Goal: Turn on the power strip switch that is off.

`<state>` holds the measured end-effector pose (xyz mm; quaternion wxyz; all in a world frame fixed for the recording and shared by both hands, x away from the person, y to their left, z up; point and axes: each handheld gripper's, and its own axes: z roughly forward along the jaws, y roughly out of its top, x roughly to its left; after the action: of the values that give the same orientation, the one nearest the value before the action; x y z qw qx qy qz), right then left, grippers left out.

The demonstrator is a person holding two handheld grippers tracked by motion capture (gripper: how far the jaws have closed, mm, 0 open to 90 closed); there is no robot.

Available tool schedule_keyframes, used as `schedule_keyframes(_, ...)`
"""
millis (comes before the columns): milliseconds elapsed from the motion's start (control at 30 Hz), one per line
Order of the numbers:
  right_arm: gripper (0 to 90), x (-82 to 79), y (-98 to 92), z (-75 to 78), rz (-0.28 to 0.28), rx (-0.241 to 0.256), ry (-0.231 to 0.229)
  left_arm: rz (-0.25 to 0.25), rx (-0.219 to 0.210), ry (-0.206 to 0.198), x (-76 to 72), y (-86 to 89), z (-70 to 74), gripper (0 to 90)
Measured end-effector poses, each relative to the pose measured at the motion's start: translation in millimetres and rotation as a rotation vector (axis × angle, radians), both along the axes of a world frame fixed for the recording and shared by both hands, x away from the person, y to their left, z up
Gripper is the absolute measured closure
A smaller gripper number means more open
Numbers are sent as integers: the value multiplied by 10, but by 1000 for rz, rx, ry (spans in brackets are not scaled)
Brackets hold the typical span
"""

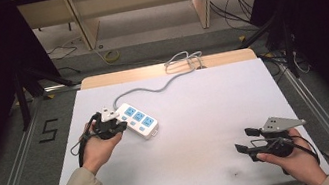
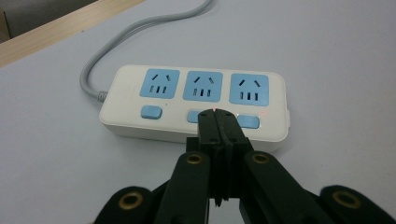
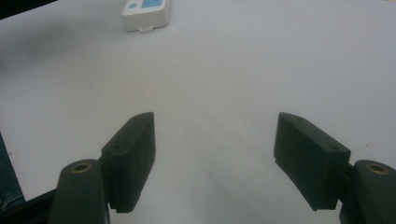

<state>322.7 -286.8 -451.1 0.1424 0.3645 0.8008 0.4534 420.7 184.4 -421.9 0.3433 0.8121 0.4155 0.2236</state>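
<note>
A white power strip (image 1: 137, 120) with three blue sockets and three blue switches lies on the white table, left of centre. Its grey cable (image 1: 151, 88) runs to the far edge. My left gripper (image 1: 118, 126) is shut with nothing in it. In the left gripper view its tips (image 2: 218, 114) rest at the middle switch of the strip (image 2: 196, 100), where a small red light glows. My right gripper (image 1: 243, 140) hangs open over bare table at the near right, and its view shows the jaws (image 3: 215, 158) wide apart, the strip's end (image 3: 145, 14) far off.
The white table (image 1: 199, 127) has a wooden strip along its far edge, where the cable coils (image 1: 184, 62). Beyond it are wooden shelving legs and loose cables on the floor. Metal rails run along both sides of the table.
</note>
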Motion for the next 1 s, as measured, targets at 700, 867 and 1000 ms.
schedule_keyframes(700, 300, 0, -1, -1, 1, -1, 0, 18, 9, 9, 118, 21, 12, 897)
schedule_keyframes(867, 301, 0, -2, -2, 1, -1, 1, 23, 12, 9, 155, 29, 13, 898)
schedule_keyframes(1000, 300, 0, -1, -2, 1, 1, 2, 23, 21, 10, 183, 34, 3, 897)
